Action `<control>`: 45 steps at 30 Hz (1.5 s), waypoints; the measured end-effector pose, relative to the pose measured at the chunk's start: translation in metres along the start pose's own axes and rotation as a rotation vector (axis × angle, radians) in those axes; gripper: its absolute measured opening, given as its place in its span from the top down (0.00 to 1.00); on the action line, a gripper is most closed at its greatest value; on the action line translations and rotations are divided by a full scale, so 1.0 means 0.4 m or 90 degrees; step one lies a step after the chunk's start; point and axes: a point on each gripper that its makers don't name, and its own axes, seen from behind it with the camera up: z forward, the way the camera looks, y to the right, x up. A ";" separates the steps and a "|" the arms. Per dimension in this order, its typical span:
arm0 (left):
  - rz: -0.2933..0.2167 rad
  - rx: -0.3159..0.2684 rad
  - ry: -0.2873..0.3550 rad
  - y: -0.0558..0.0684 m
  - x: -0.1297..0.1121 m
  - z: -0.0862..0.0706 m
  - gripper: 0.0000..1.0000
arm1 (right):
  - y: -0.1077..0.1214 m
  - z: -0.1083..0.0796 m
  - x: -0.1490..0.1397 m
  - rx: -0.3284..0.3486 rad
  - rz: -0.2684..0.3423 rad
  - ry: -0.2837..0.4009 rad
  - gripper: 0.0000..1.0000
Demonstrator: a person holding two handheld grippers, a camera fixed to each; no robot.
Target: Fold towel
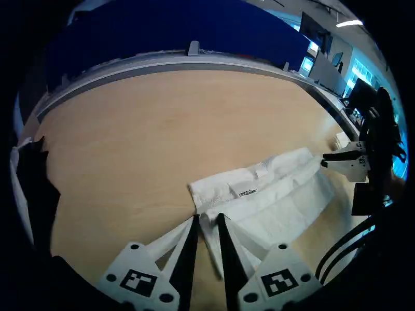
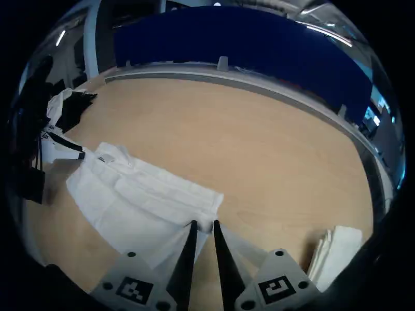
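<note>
Two ends of the white towel point(image 1: 280, 202) are pinched tight, one by the left gripper point(image 1: 207, 217) and one by the right gripper point(image 2: 203, 224). It lies half folded on the wooden surface point(image 1: 155, 129). If one gripper pulls harder, a corner may slip out and the fold goes crooked.

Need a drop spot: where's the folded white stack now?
The folded white stack lies on the table, lower right in the right gripper view, right of the right tongs holding the towel.
</note>
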 end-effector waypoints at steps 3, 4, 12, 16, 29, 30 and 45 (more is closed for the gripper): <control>-0.002 0.010 0.003 -0.010 0.004 0.007 0.58 | 0.010 0.005 0.007 -0.011 0.003 0.005 0.69; -0.002 0.014 0.005 -0.014 0.006 0.009 0.55 | 0.014 0.008 0.009 -0.015 0.004 0.005 0.67; -0.005 0.041 0.020 -0.046 0.030 0.004 0.20 | 0.037 0.012 0.027 -0.040 0.013 0.016 0.40; -0.011 0.050 0.030 -0.056 0.042 -0.011 0.07 | 0.044 0.004 0.039 -0.049 0.015 0.025 0.24; -0.030 0.070 0.044 -0.066 0.031 -0.075 0.06 | 0.042 -0.031 0.053 -0.053 0.022 0.043 0.00; -0.033 0.070 0.045 -0.066 0.029 -0.081 0.06 | 0.041 -0.033 0.053 -0.053 0.021 0.043 0.00; -0.051 0.096 0.052 -0.038 -0.041 -0.195 0.06 | 0.005 -0.076 0.026 -0.039 0.012 0.039 0.00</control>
